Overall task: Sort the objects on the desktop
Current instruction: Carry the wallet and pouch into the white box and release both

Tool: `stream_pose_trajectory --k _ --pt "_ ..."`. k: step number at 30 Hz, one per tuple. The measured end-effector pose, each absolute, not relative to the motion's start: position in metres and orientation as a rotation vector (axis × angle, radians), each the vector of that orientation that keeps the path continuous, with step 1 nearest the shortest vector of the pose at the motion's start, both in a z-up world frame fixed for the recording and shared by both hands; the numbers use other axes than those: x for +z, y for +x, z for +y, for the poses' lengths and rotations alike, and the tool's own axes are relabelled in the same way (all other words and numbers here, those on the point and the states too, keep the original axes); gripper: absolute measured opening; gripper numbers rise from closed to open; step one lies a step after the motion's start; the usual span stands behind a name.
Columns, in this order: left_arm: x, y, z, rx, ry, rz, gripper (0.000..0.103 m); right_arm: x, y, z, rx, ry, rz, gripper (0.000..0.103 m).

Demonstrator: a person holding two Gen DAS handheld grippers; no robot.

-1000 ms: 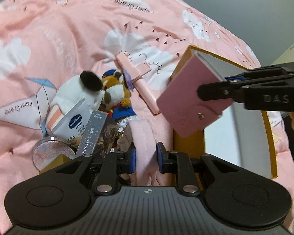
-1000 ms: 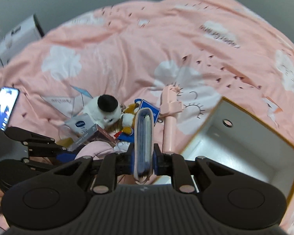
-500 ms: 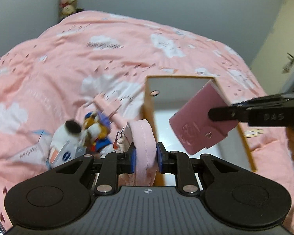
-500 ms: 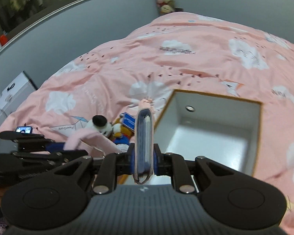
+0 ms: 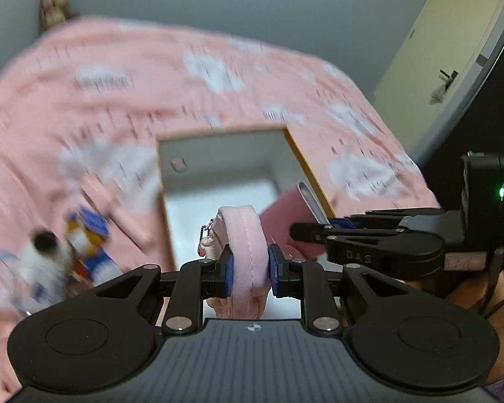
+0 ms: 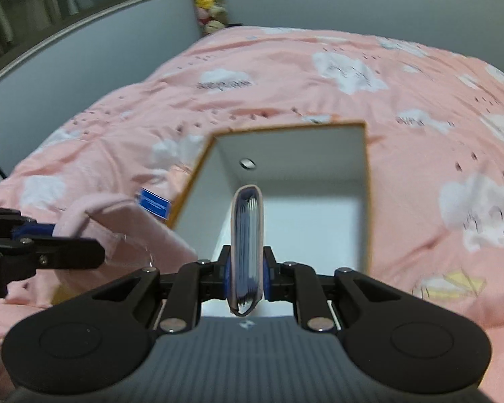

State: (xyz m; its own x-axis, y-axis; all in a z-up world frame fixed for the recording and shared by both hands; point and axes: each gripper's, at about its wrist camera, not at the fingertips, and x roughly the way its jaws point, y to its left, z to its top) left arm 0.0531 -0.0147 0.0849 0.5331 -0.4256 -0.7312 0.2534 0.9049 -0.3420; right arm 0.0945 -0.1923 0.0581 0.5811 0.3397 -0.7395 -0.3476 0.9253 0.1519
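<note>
My left gripper [image 5: 250, 273] is shut on a soft pink pouch [image 5: 243, 235] with a small bead chain, held above the near left corner of an open white box with a gold rim [image 5: 302, 158]. My right gripper [image 6: 247, 273] is shut on a pink snap card holder [image 6: 247, 228], edge-on over the box's white inside [image 6: 319, 221]. In the left wrist view the card holder [image 5: 285, 215] and right gripper [image 5: 319, 231] hang at the box's right rim. The right wrist view shows the left gripper [image 6: 84, 252] and pouch [image 6: 134, 225] at the left.
The box sits on a pink cloud-print quilt [image 6: 285, 84]. Left of the box lie blurred plush toys [image 5: 84, 245] and a blue card [image 6: 153, 203]. A door [image 5: 436, 67] stands at the far right, and grey walls ring the bed.
Both grippers carried their pink items away from the toy pile to above the box. The left one also rose, so the toys now sit low at the left of its view.
</note>
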Motion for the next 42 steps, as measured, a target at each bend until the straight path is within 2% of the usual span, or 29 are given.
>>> stream_pose_trajectory --k 4,10,21,29,34,42 --pt "0.055 0.071 -0.017 -0.386 -0.232 1.026 0.023 0.037 0.093 -0.201 0.367 0.044 0.902 0.018" --pt "0.030 0.084 -0.026 -0.347 -0.207 1.073 0.023 0.017 0.093 -0.202 0.356 0.084 0.942 0.018" --pt "0.007 0.073 -0.031 -0.304 -0.122 1.135 0.023 0.000 0.099 -0.184 0.373 0.095 1.063 0.018" --pt "-0.007 0.071 -0.021 -0.314 -0.182 1.181 0.025 -0.008 0.095 -0.164 0.391 0.044 1.071 0.018" --pt "0.002 0.067 -0.011 -0.344 -0.211 1.165 0.033 -0.012 0.095 -0.154 0.371 -0.001 1.089 0.018" --pt "0.021 0.051 0.019 -0.345 -0.223 1.088 0.034 -0.017 0.097 -0.141 0.425 0.015 1.111 0.024"
